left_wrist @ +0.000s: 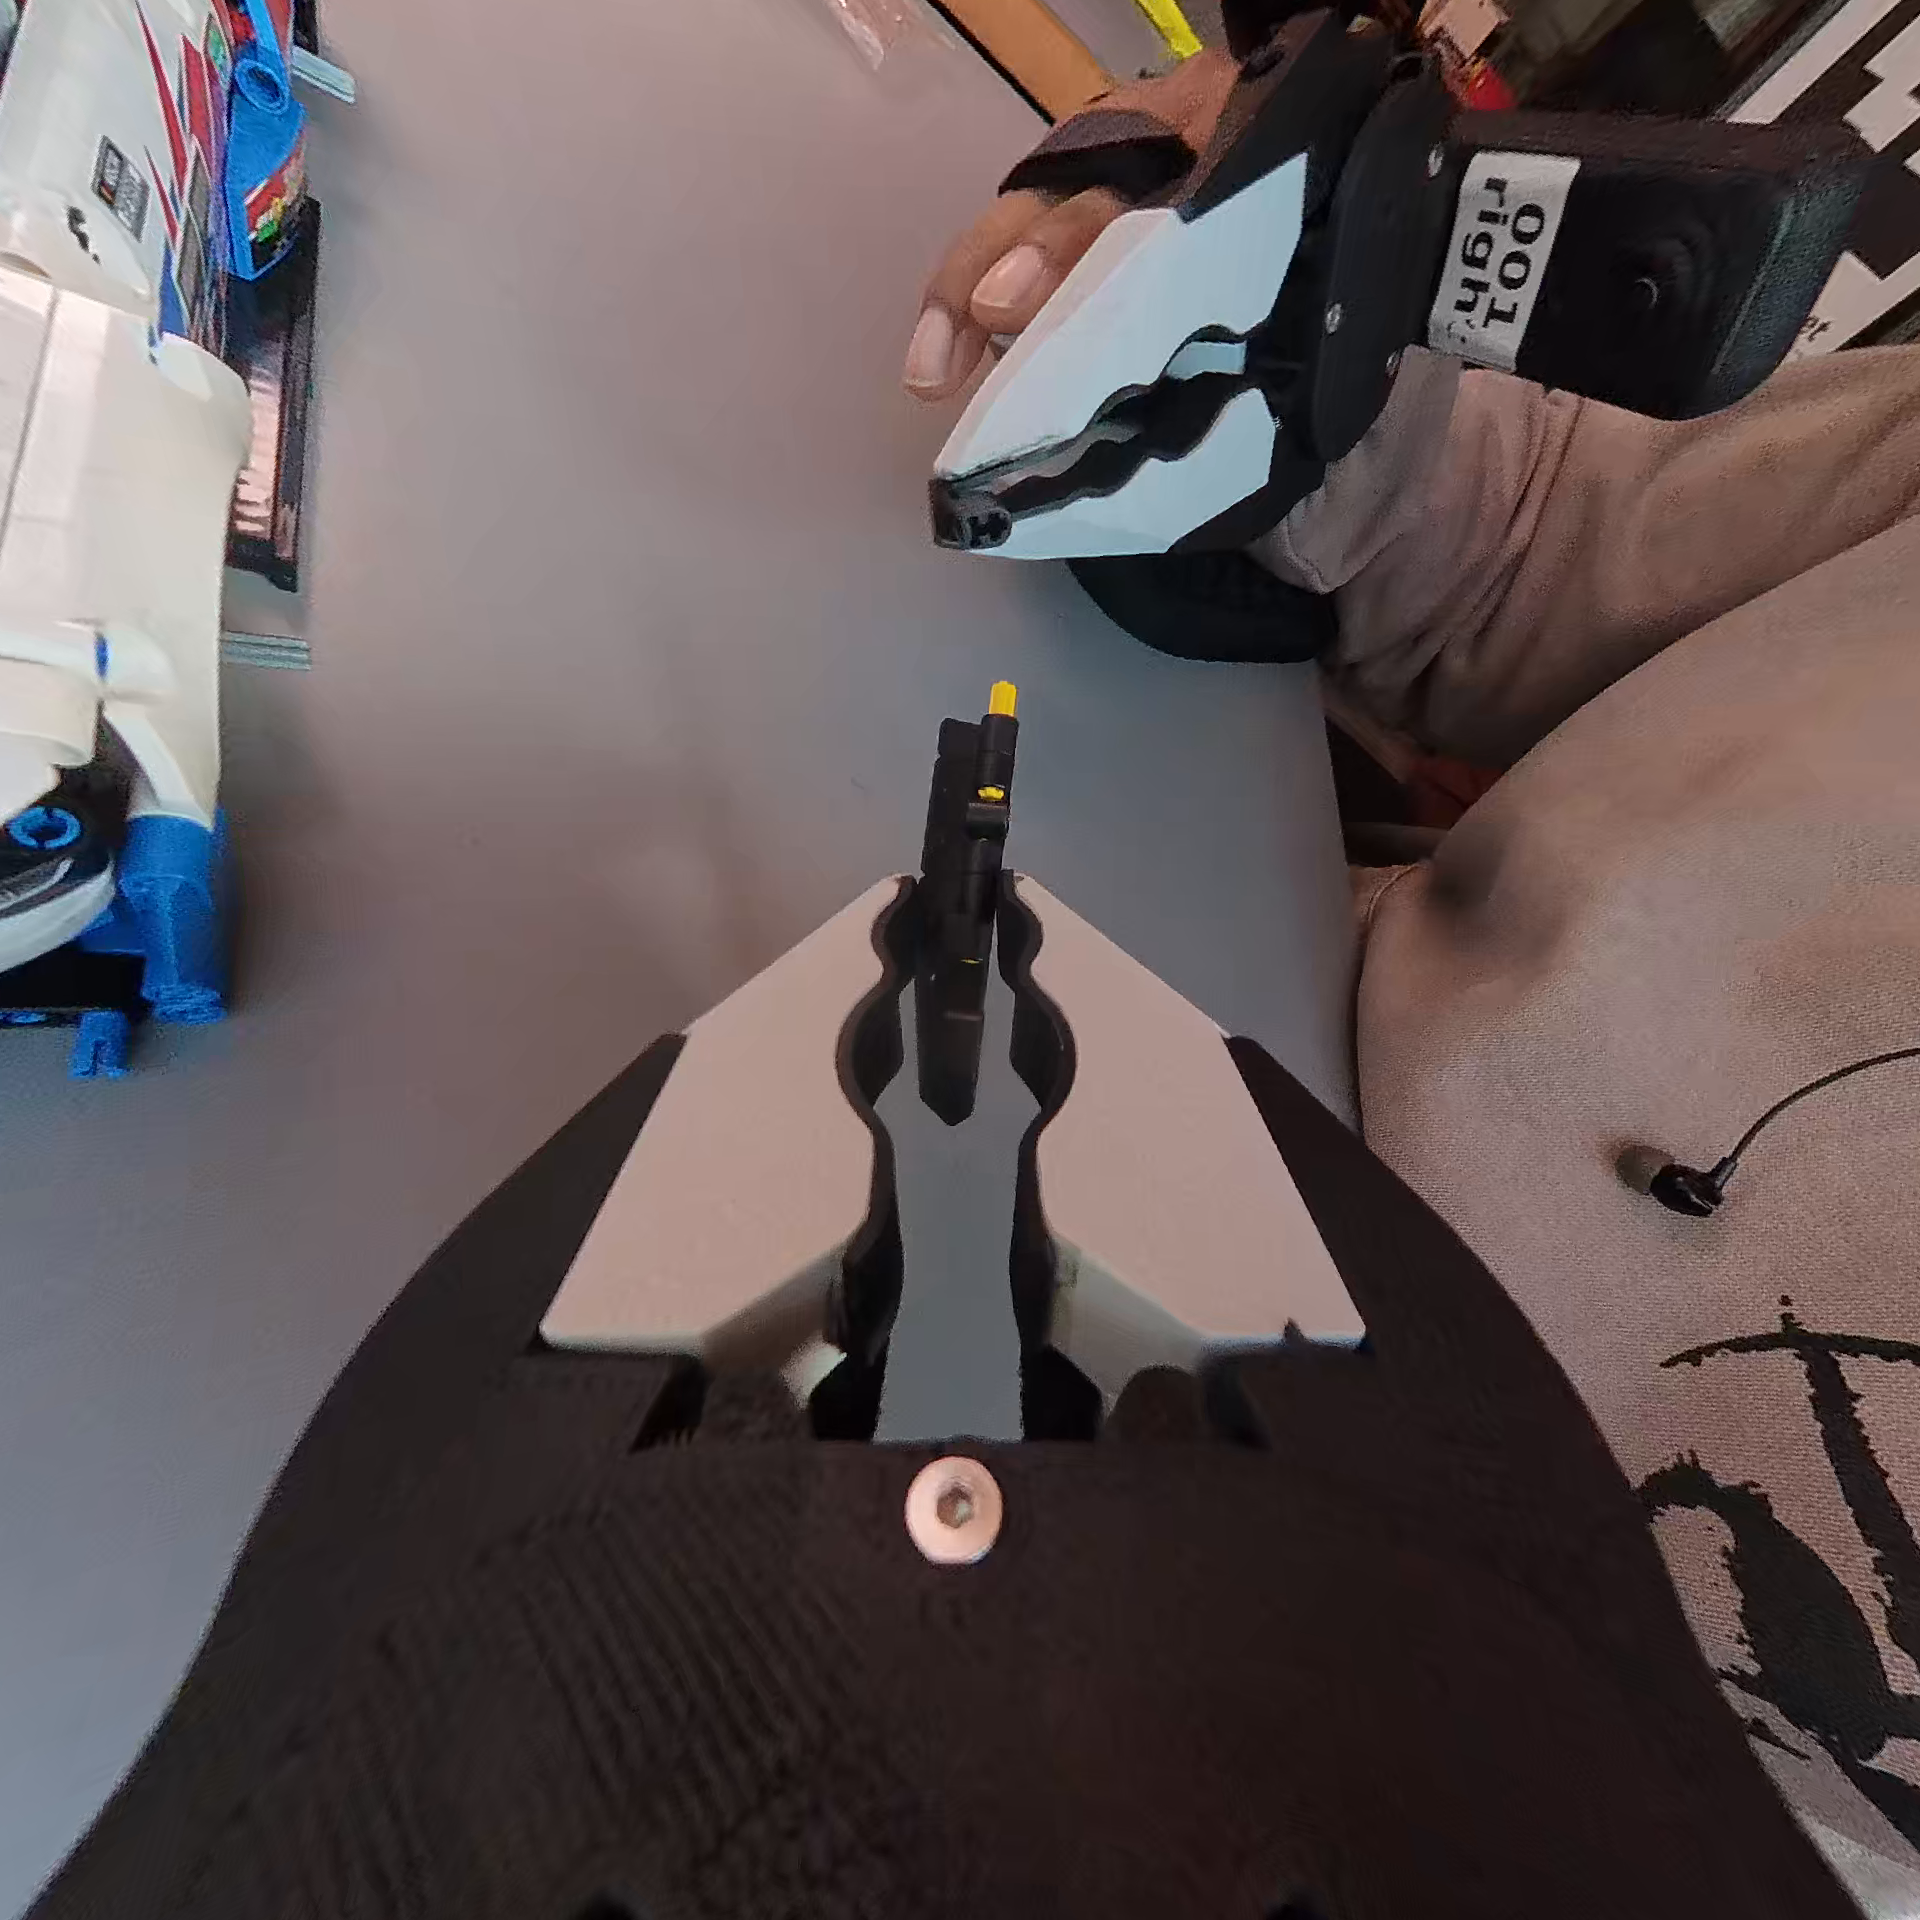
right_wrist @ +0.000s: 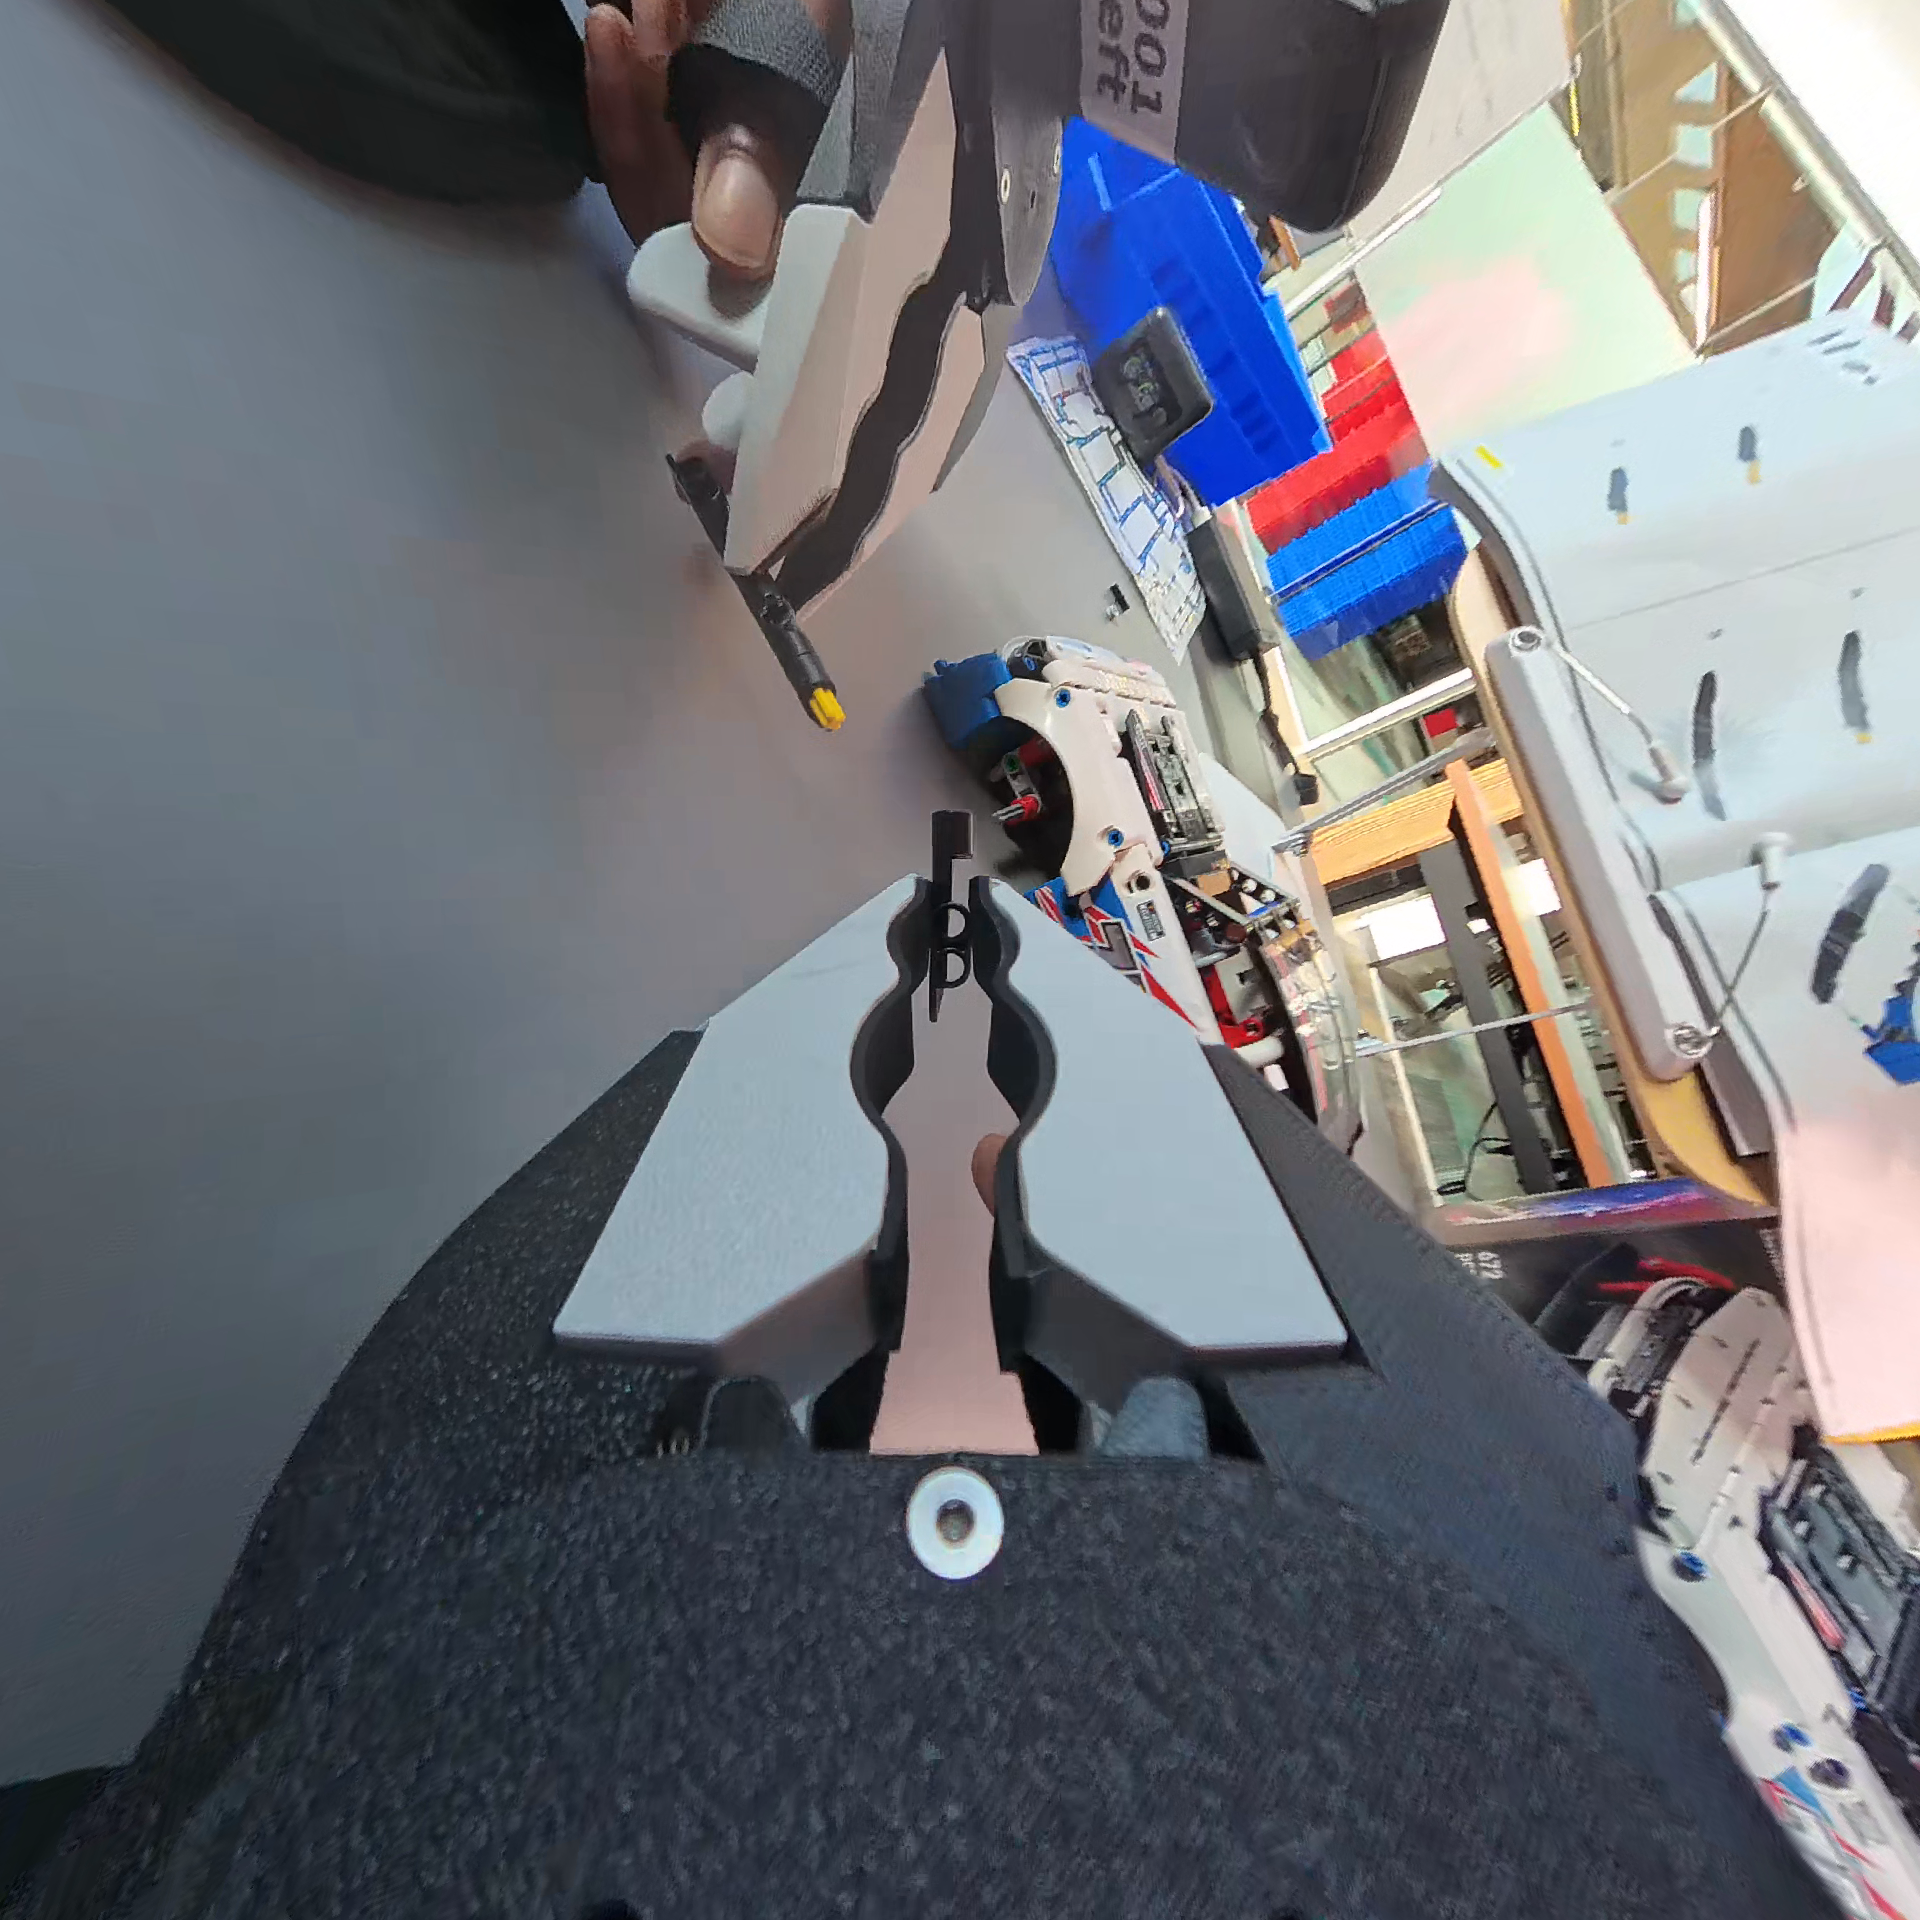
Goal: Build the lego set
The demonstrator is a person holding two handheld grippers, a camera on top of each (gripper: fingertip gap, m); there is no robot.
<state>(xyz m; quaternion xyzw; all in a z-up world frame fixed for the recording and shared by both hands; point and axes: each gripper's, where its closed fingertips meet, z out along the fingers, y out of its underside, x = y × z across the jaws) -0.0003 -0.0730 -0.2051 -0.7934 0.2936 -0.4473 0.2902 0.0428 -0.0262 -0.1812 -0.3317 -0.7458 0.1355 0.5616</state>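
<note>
**Both grippers holding lego parts over desk**

Left gripper (left_wrist: 956, 883) clamped on black rod with yellow tip (left_wrist: 971, 831). Right gripper (right_wrist: 951, 894) clamped on small black connector (right_wrist: 951, 925). Each gripper body carries a printed white label. Part-built white/blue car (right_wrist: 1081, 769) sits on grey desk (right_wrist: 312, 727). Blue bins (right_wrist: 1174, 281) behind it, contents not visible.

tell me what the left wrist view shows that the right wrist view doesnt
Only the left wrist view: a black earbud lying on beige fabric.

Only the right wrist view: blue bins, a red bin and an instruction sheet.

Both: the left claw shut on a black rod with a yellow tip, the right claw shut on a small black connector, and the white and blue lego car.
</note>
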